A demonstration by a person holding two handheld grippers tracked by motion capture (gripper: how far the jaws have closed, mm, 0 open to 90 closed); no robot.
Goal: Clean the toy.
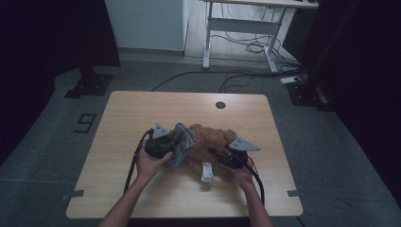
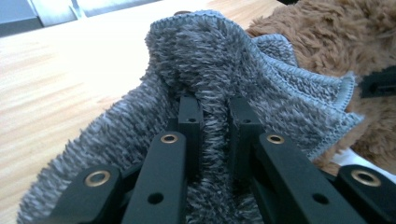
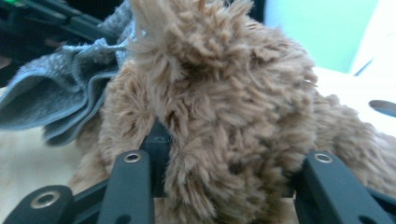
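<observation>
The left tool [image 2: 210,116] pinches the grey cloth [image 2: 219,70]; the right tool [image 3: 224,140] clamps the brown plush toy [image 3: 224,93] beside it on the table [image 1: 142,109].

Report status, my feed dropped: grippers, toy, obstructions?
Left hand-held gripper shut on grey cloth. Right hand-held gripper gripping brown plush toy. Nothing in the way.

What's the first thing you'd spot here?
A fluffy brown teddy lying in the middle of the wooden table. The right gripper has a clump of its fur between its jaws. Right beside it, on the left, the left gripper pinches a fuzzy grey cloth that touches the teddy.
</observation>
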